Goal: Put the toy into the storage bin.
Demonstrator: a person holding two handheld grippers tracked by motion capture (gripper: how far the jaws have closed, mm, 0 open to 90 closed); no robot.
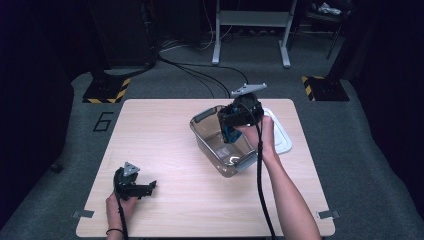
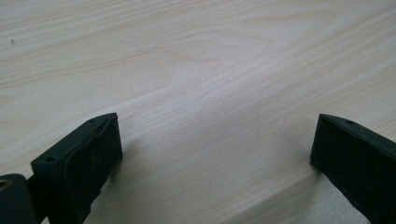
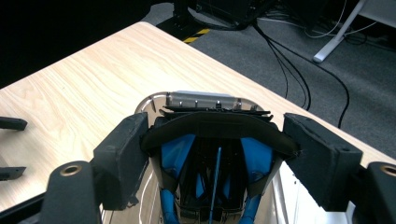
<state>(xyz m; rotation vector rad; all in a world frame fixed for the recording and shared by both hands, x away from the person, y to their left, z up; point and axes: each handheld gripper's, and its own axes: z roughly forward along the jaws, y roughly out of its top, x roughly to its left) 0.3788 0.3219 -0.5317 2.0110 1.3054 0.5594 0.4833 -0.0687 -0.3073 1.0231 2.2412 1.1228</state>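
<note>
Packing under way, judged from the layout: right hand-held gripper (image 1: 231, 131) poised over the clear plastic container (image 1: 210, 145) at centre-right of the bench (image 1: 165, 150), jaws partly closed and clamped on a black-and-blue object (image 3: 212, 154), pads pressing its two sides. What the object is exactly: hard to tell; black frame with blue padded parts, seemingly some folded gear. Lower end of it already within the container's walls, upper part above the rim in the right gripper view. Left to do, by the look of it: lower it fully, let go, then fit the white lid (image 1: 280, 135) lying flat just to the right of the container, partly hidden behind the hand.

Left hand-held gripper (image 1: 145, 189) resting at the near-left of the bench, jaws wide apart, nothing between them but bare wood.

Room for moving: ample open bench to the left and near side of the container. Tighter on the right, lid close to the bench's right edge. Container's grey handles at far-left and near-right ends, worth clearing on the way out.
</note>
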